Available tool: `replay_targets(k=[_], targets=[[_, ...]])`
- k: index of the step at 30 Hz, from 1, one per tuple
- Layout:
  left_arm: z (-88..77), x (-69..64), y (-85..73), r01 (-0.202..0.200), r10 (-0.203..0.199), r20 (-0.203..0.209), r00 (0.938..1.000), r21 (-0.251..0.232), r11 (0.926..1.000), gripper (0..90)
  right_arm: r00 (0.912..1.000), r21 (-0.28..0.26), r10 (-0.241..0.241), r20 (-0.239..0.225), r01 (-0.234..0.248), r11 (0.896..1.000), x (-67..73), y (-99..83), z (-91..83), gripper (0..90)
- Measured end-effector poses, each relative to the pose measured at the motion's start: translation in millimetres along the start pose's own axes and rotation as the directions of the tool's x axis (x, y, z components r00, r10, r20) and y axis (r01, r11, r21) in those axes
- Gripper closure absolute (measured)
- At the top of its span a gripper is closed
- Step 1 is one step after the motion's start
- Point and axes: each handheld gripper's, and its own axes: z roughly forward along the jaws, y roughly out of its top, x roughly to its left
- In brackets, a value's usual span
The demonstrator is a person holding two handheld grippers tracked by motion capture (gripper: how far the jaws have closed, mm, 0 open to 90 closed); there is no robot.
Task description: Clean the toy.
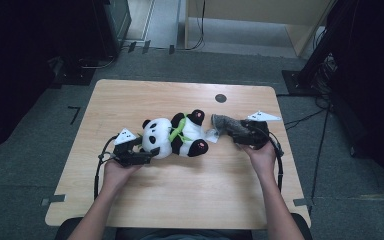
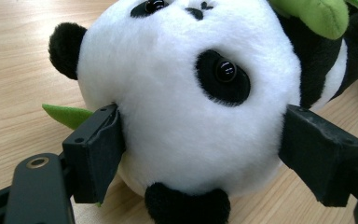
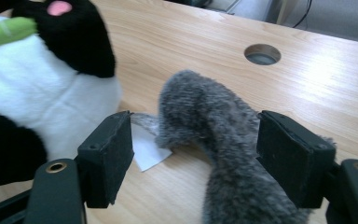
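Leftmost, the left gripper [image 1: 141,150] rests on the wooden table [image 1: 130,100], its jaws clamped on the head of the plush panda [image 1: 176,136]. In the left gripper view both pads [image 2: 98,149] press into the white fur on either side of the head [image 2: 186,93], and the fur bulges slightly around them. The panda lies on its back near the middle of the table, head toward the left gripper and feet toward the right, with a green ribbon [image 1: 177,129] around its neck.

Just right of the panda's feet lies a grey furry toy [image 1: 226,125], with a small white label [image 3: 147,150] flat on the wood at its near end. The right gripper [image 1: 247,136] straddles this toy. In the right gripper view its jaws stand apart: the right pad lies against the fur, while the left pad [image 3: 109,154] is clear of it, so nothing is squeezed.

Handling, as a judgement: both toys look light, soft and compressible, neither slippery nor fragile. The panda's round head offers a firm purchase; its limbs would flop. The grey toy would likely sag if lifted by one end, so a hold across its thick middle seems safest.

Count: one panda, one grey toy, one label, two grippers, one round hole [image 1: 220,98] in the table.
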Motion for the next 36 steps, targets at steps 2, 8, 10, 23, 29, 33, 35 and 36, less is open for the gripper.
replay_targets(k=[2, 8, 10, 23, 29, 33, 35, 36], targets=[[0.3, 0.3, 0.1, 0.000, 0.000, 0.000, 1.0000, -0.002, 1.0000, 17.4, 0.9998, -0.005, -0.018, -0.009, 0.018, 1.000, 8.4, -2.2, -4.2, 26.9], [0.2, -0.2, 2.2, -0.017, 0.017, 0.001, 0.9999, 0.024, 0.9996, 17.3, 0.9979, -0.017, -0.051, -0.041, 0.050, 0.999, 27.8, -0.9, -11.1, 27.0], [0.3, -0.4, 2.2, -0.013, 0.013, 0.000, 0.9999, 0.022, 0.9997, 17.3, 0.9966, -0.025, -0.062, -0.055, 0.061, 0.998, 34.2, -1.6, -12.5, 27.0], [0.2, -0.8, 1.7, -0.013, 0.013, -0.005, 0.9999, 0.018, 0.9998, 17.0, 0.9772, -0.056, -0.089, -0.192, 0.080, 0.995, 67.0, -5.1, -8.2, 19.6], [-0.5, -1.6, 1.0, -0.013, 0.013, -0.009, 0.9999, 0.019, 0.9997, 17.0, 0.9647, -0.055, -0.117, -0.236, 0.106, 0.993, 78.5, -6.9, 1.1, 16.0], [-1.2, -1.2, 1.1, -0.004, 0.004, -0.007, 1.0000, 0.022, 0.9998, 17.0, 0.9594, -0.052, -0.103, -0.263, 0.093, 0.994, 80.1, -7.6, 4.9, 13.4], [-1.2, -1.4, 1.0, -0.002, 0.002, -0.007, 1.0000, 0.021, 0.9998, 17.0, 0.9562, -0.052, -0.108, -0.272, 0.097, 0.994, 81.4, -7.8, 6.2, 13.3], [-1.2, -1.3, 0.9, 0.000, 0.000, -0.006, 1.0000, 0.021, 0.9998, 17.0, 0.9537, -0.052, -0.112, -0.279, 0.101, 0.994, 82.9, -7.7, 6.5, 13.3]])
